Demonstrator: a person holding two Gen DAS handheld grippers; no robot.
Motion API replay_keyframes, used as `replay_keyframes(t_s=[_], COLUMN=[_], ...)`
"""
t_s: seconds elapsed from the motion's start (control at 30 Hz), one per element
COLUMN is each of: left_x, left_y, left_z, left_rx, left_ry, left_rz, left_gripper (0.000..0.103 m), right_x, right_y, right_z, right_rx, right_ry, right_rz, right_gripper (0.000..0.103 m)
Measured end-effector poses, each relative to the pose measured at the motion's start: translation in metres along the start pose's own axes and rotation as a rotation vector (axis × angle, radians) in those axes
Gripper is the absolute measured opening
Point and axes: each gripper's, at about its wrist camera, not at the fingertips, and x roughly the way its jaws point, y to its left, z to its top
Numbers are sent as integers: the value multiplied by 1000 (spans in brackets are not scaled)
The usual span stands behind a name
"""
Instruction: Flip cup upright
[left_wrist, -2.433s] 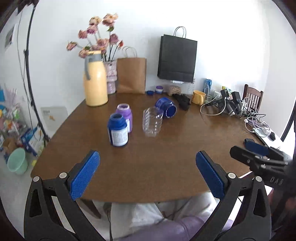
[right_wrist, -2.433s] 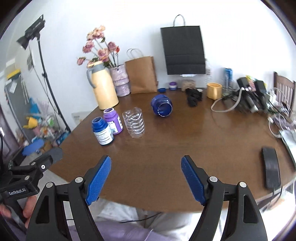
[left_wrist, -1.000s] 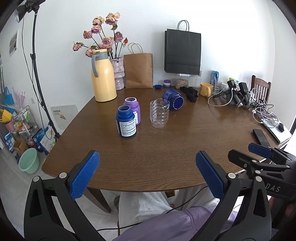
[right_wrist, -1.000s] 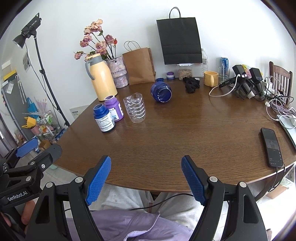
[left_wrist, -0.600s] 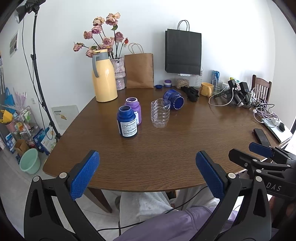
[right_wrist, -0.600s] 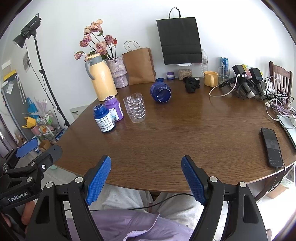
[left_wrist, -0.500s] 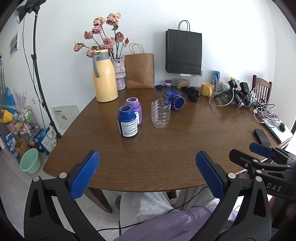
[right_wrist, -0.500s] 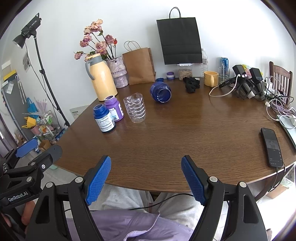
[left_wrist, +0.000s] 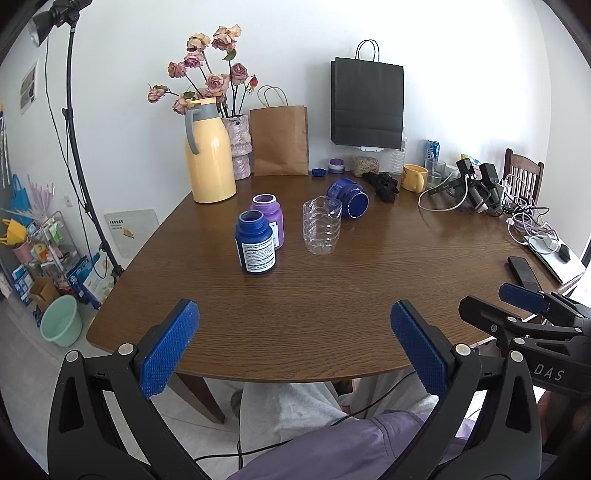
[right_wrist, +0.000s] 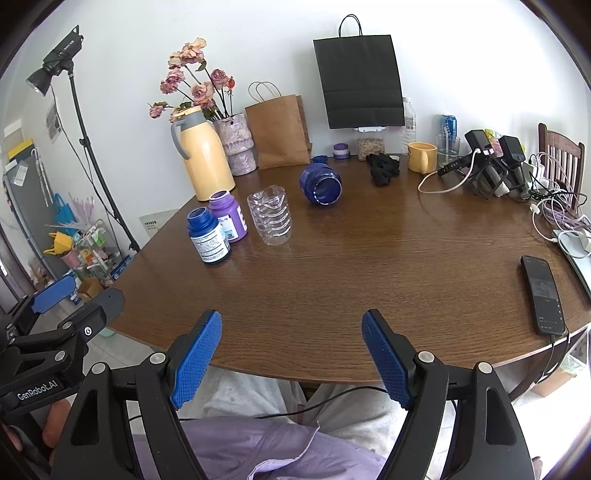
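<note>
A dark blue cup (left_wrist: 349, 197) lies on its side on the brown table (left_wrist: 332, 295), its mouth facing me; it also shows in the right wrist view (right_wrist: 320, 183). A clear ribbed plastic cup (left_wrist: 320, 230) stands upright in front of it, seen too in the right wrist view (right_wrist: 270, 220). My left gripper (left_wrist: 295, 350) is open and empty, held back over the table's near edge. My right gripper (right_wrist: 291, 358) is open and empty, also at the near edge. Both are far from the cups.
A blue jar (left_wrist: 255, 247) and a purple jar (left_wrist: 267, 219) stand left of the clear cup. A yellow thermos (left_wrist: 208, 162), flower vase, paper bags and a yellow mug (left_wrist: 413, 177) line the back. Cables, chargers and a phone (right_wrist: 543, 293) lie at the right.
Both grippers pulled back and rose between 2.4 s and 1.0 s ago; since then the view has hardly shifted. The cups have not moved.
</note>
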Motion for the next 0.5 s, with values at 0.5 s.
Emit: replay_keyframes(t_s=[0.5], left_x=[-1], left_y=[1], left_z=[1], left_rx=[-2], left_ry=[0], left_rz=[2], left_gripper=[103], right_x=[0], right_y=[0], right_z=[0], right_rx=[1], right_ry=[1], right_rz=[0], right_gripper=[82])
